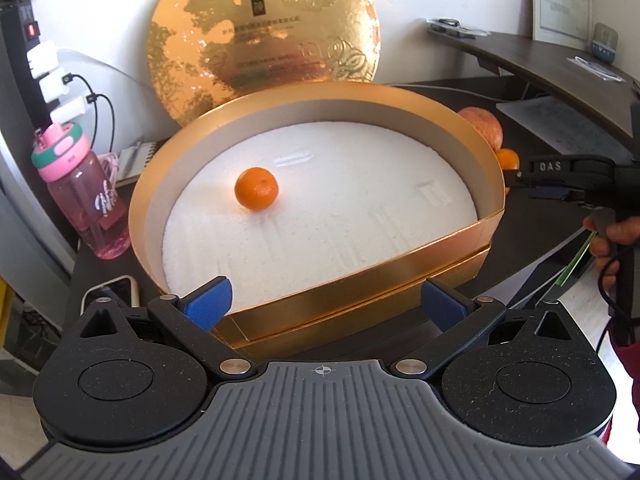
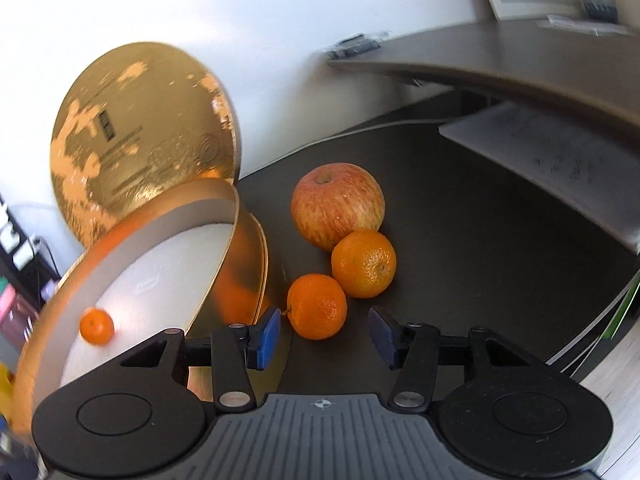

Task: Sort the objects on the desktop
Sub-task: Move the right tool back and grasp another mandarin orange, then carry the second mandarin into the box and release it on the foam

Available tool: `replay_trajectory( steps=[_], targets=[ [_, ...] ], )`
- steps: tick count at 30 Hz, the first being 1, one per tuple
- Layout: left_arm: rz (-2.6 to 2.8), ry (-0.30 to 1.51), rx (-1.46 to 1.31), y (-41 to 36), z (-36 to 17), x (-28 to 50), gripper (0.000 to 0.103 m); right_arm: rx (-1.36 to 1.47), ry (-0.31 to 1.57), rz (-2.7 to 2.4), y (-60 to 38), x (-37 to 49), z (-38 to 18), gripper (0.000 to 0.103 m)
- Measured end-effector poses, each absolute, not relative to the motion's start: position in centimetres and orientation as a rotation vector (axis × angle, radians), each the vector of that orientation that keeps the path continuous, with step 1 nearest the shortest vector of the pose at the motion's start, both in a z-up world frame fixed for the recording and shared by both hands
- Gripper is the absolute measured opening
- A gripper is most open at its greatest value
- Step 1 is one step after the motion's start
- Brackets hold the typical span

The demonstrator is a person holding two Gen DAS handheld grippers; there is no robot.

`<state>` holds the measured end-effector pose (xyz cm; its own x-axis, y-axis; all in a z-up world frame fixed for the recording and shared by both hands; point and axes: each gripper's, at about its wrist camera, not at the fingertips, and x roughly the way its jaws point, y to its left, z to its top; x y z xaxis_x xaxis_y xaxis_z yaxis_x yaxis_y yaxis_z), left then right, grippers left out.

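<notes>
A white wall [image 1: 100, 20] is seen rising behind a dark table [image 2: 460, 220]. A curved brown shelf [image 1: 540, 60] is being carried along the wall at the right, and a framed certificate [image 1: 560, 0] is being leaned upright on it. At the left, a black power strip [image 1: 32, 40] with white plugs is being run vertically. Daylight is being cast evenly across the wall and shelf. A pale floor [image 2: 616, 380] is being shown at the lower right.
</notes>
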<state>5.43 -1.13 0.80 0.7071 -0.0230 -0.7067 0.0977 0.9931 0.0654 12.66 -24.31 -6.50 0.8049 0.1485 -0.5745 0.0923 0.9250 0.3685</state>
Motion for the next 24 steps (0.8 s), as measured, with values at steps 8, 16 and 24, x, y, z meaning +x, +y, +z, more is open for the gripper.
replay_trajectory(
  steps=[8, 16, 24],
  targets=[
    [-0.063, 0.784, 0.103, -1.0, 0.8, 5.3, 0.103, 0.515, 0.674, 0.016, -24.4, 14.4, -7.1, 0.053],
    [-0.062, 0.787, 0.105, -0.9, 0.8, 5.1, 0.103, 0.568, 0.684, -0.006, -24.4, 15.6, -7.7, 0.043],
    [-0.075, 0.788, 0.116, -0.8, 0.8, 4.4, 0.103, 0.548, 0.693, -0.025, -24.2, 14.7, -7.5, 0.041]
  ],
)
